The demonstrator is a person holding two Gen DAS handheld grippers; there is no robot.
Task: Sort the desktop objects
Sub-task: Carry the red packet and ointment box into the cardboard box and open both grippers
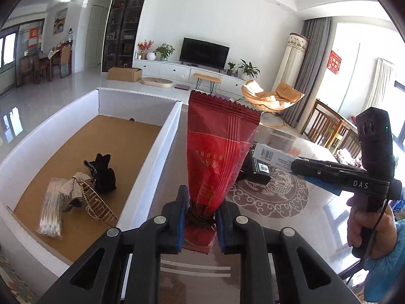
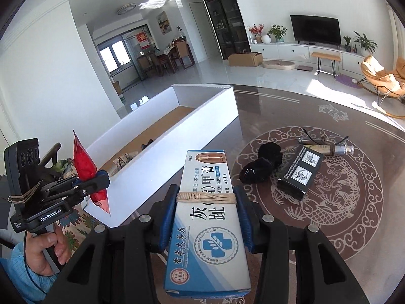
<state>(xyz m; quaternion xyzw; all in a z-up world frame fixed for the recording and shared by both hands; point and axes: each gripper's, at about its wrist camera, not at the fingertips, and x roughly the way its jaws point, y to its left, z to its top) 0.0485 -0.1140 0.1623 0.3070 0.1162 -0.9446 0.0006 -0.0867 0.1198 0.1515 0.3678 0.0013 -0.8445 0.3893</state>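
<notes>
Here, over the glossy round table with its carp motif (image 2: 336, 202), my left gripper (image 1: 198, 221) was clamped on the tied neck of a crinkled red foil packet (image 1: 217, 147), which stood upright just beside the white-walled cardboard tray with a brown floor (image 1: 162, 136). My right gripper (image 2: 206, 217) pinched a white-and-blue nail-cream carton bound with pale string (image 2: 206, 217), lifted clear of the tabletop. In the tray lay a clear pack of cotton swabs (image 1: 52, 206), a rhinestone bow (image 1: 74, 188) and a black cloth piece (image 1: 103, 173). On the table sat a black scrunchie (image 2: 262, 164), a dark printed box (image 2: 300, 171) and a small glass bottle (image 2: 329, 148).
</notes>
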